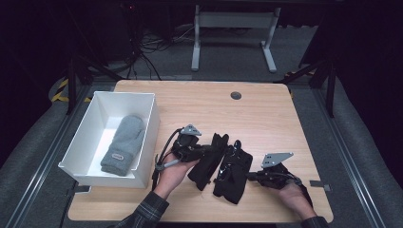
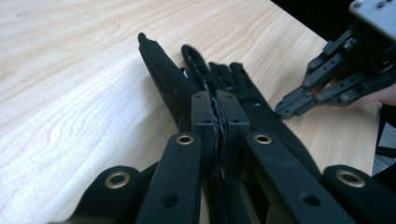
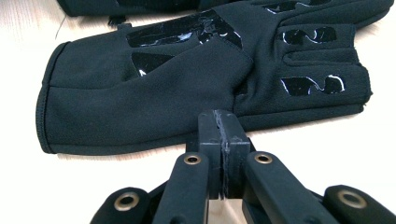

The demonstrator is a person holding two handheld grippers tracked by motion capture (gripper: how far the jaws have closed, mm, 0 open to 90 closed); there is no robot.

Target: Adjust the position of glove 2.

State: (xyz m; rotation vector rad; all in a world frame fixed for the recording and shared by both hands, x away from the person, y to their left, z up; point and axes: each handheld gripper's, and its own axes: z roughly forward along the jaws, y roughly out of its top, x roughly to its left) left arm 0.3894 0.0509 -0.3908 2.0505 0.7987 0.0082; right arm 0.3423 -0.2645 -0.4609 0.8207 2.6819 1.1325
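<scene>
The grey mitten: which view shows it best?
The high view: the grey mitten lies whole in the white bin. Both gripper views look at the black gloves instead.

Light wooden desk (image 1: 266,109), round grey grommet (image 1: 235,95) near far edge. White rectangular plastic bin (image 1: 147,137) at left; grey knitted mitten (image 1: 124,144) inside.

Black gloves (image 1: 223,166) with glossy patches, grey mitten (image 1: 123,145), white box (image 1: 148,137), pale woodgrain table (image 1: 266,114)
</scene>
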